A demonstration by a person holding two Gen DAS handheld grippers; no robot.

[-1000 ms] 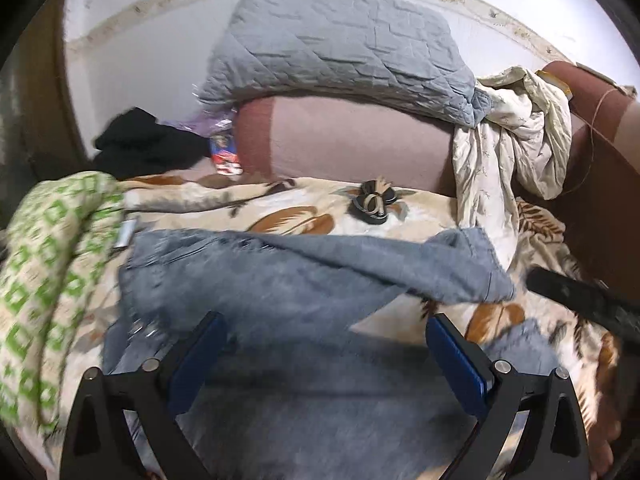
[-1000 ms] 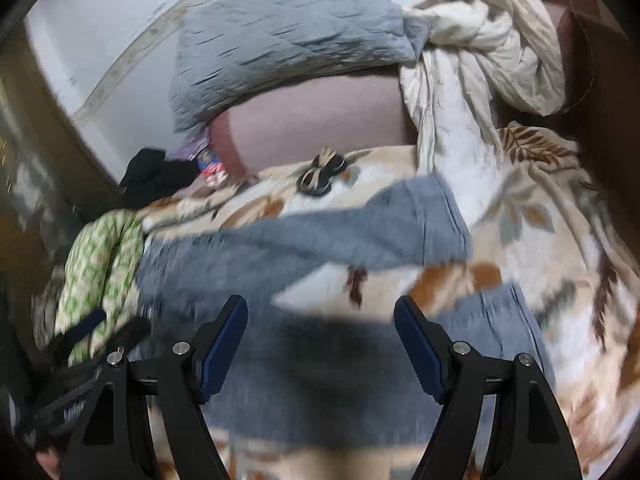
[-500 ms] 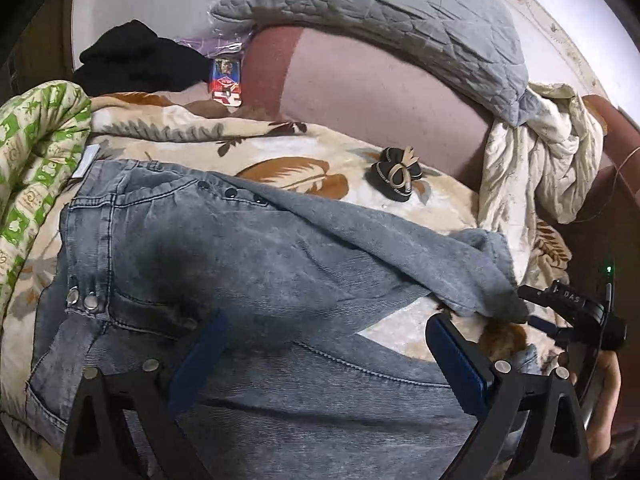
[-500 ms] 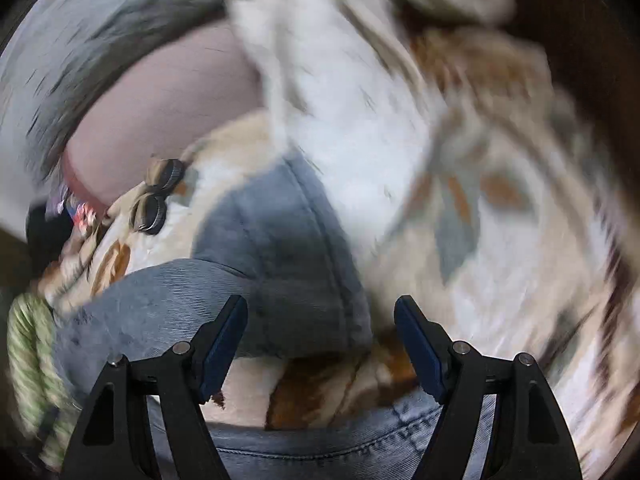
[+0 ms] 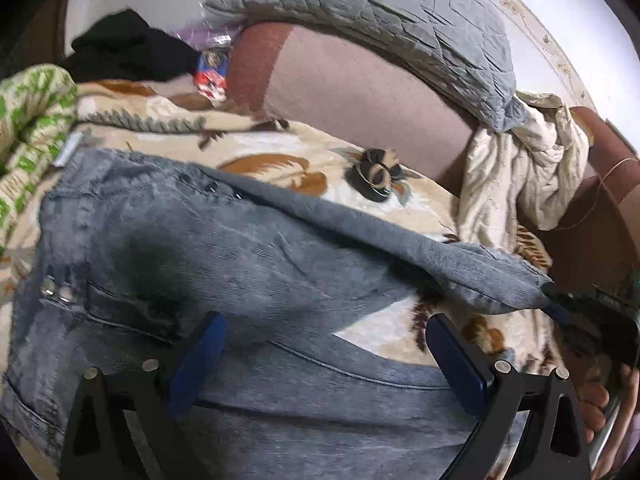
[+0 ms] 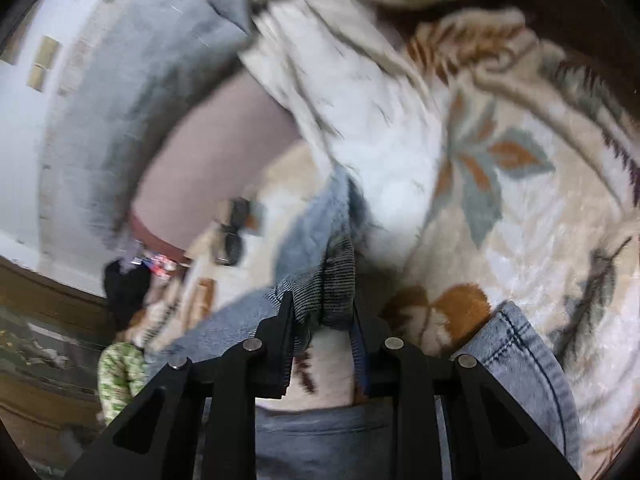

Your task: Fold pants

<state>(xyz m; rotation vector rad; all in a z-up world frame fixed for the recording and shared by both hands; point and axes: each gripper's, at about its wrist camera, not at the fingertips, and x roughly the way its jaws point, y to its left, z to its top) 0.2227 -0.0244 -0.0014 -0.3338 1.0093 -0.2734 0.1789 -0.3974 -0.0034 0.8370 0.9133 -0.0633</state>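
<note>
Grey-blue jeans (image 5: 200, 248) lie spread on a leaf-patterned blanket (image 5: 280, 152), waistband to the left, two legs running right. My left gripper (image 5: 320, 344) is open and hovers just above the seat and near leg, holding nothing. My right gripper (image 6: 322, 320) is shut on the hem of the far leg (image 6: 316, 248) and lifts it a little off the blanket; it also shows at the right edge of the left wrist view (image 5: 560, 300). The near leg's hem (image 6: 520, 356) lies flat on the blanket.
A grey quilted pillow (image 5: 380, 16) rests on a pink bolster (image 5: 360, 80) at the back. A cream sheet (image 5: 520, 168) is bunched at the right, a green patterned cloth (image 5: 28, 128) at the left, black clothing (image 5: 128, 52) behind it. A small dark bow-shaped object (image 5: 376, 172) lies on the blanket.
My right gripper moved in on the far leg's hem and closed on it. My left gripper moved down closer over the seat of the jeans and stays open.
</note>
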